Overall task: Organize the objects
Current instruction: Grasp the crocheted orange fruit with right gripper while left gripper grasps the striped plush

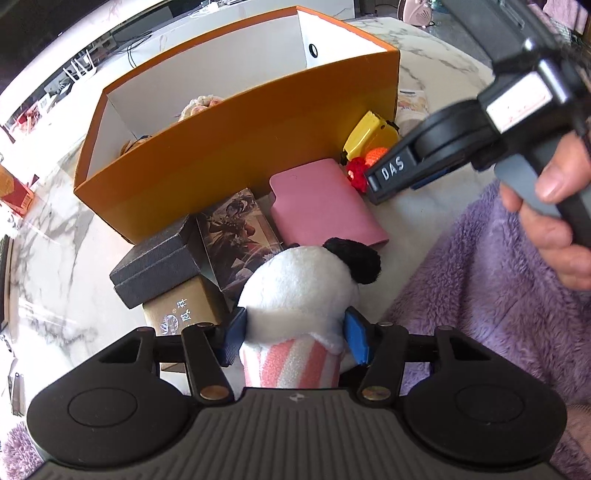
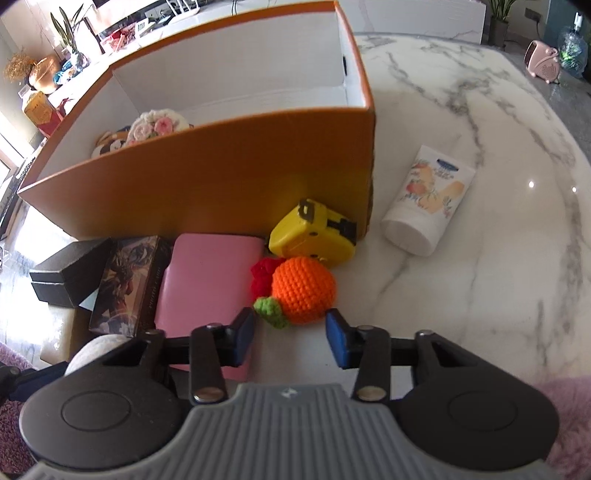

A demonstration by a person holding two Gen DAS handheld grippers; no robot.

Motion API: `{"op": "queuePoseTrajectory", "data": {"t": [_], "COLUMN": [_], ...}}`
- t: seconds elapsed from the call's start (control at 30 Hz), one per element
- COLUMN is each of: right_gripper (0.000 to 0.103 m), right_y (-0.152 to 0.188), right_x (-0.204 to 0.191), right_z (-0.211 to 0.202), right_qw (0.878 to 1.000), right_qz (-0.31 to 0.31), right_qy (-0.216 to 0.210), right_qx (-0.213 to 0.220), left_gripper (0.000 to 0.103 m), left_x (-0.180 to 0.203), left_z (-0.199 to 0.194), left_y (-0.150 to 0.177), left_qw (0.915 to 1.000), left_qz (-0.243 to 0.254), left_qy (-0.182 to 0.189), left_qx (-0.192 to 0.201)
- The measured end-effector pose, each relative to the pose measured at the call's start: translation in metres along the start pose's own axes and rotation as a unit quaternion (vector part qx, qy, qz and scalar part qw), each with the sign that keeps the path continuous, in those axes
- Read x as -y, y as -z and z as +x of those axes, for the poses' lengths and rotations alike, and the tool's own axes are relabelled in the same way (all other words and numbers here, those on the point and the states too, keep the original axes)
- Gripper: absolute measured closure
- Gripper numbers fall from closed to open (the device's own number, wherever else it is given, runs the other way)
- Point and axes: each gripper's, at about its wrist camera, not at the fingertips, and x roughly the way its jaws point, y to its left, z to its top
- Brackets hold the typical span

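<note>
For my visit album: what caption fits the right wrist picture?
Open right gripper poised before a crocheted orange beside the orange box on the marble table.

Home living room, marble table (image 2: pixel 480 110), potted plants (image 2: pixel 66 26) on a sideboard, small pink heater (image 2: pixel 543 62)

The box (image 2: pixel 229 177) is orange outside, white inside. The table (image 2: pixel 480 280) is white marble with grey veins. A white plush toy (image 1: pixel 299 291) has a black ear and pink-and-white stripes. The wallet (image 2: pixel 207 273) is pink, the crocheted fruit (image 2: pixel 303 291) orange with a green leaf, and the fingers (image 2: pixel 334 341) blue.
</note>
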Motion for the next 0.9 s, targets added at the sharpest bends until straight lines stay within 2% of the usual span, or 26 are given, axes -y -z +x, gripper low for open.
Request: {"op": "queuePoseTrajectory", "data": {"t": [0.2, 0.27, 0.3, 0.4, 0.47, 0.5, 0.53, 0.57, 0.6, 0.77, 0.9], "right_gripper": [0.072, 0.093, 0.1, 0.099, 0.093, 0.085, 0.061, 0.052, 0.049, 0.048, 0.053], "right_y": [0.006, 0.008, 0.01, 0.012, 0.011, 0.011, 0.01, 0.009, 0.008, -0.001, -0.007], "right_x": [-0.003, -0.003, -0.002, -0.002, 0.0, 0.001, 0.002, 0.003, 0.003, 0.001, 0.001], "right_z": [-0.002, -0.004, -0.005, -0.007, -0.009, -0.011, -0.013, -0.015, -0.016, -0.005, 0.007], "right_qw": [1.0, 1.0, 1.0, 1.0, 1.0, 1.0, 1.0, 1.0, 0.999, 1.0, 1.0], "right_qz": [-0.013, -0.015, -0.015, -0.019, -0.012, -0.008, -0.003, 0.001, 0.002, 0.008, 0.013], "right_qy": [0.002, -0.001, -0.004, 0.002, -0.001, 0.0, -0.002, -0.003, -0.005, 0.002, 0.003], "right_qx": [0.002, 0.0, -0.001, 0.0, 0.006, 0.013, 0.02, 0.027, 0.032, 0.013, -0.003], "left_gripper": [0.039, 0.039, 0.039, 0.04, 0.04, 0.04, 0.04, 0.04, 0.04, 0.041, 0.042], "left_x": [-0.006, -0.008, -0.01, -0.014, -0.015, -0.016, -0.018, -0.02, -0.023, -0.034, -0.038], "left_z": [-0.017, -0.023, -0.026, -0.029, -0.032, -0.034, -0.036, -0.037, -0.038, -0.038, -0.035], "left_y": [-0.007, -0.008, -0.009, -0.01, -0.01, -0.01, -0.01, -0.011, -0.013, -0.028, -0.038], "left_qw": [0.9995, 0.9991, 0.9987, 0.9977, 0.9973, 0.9971, 0.9967, 0.9961, 0.9955, 0.9928, 0.992], "left_qz": [-0.021, -0.028, -0.033, -0.046, -0.051, -0.054, -0.058, -0.065, -0.071, -0.097, -0.104], "left_qy": [0.018, 0.024, 0.029, 0.041, 0.042, 0.042, 0.044, 0.047, 0.05, 0.052, 0.052], "left_qx": [0.017, 0.023, 0.026, 0.028, 0.032, 0.034, 0.035, 0.036, 0.037, 0.047, 0.049]}}
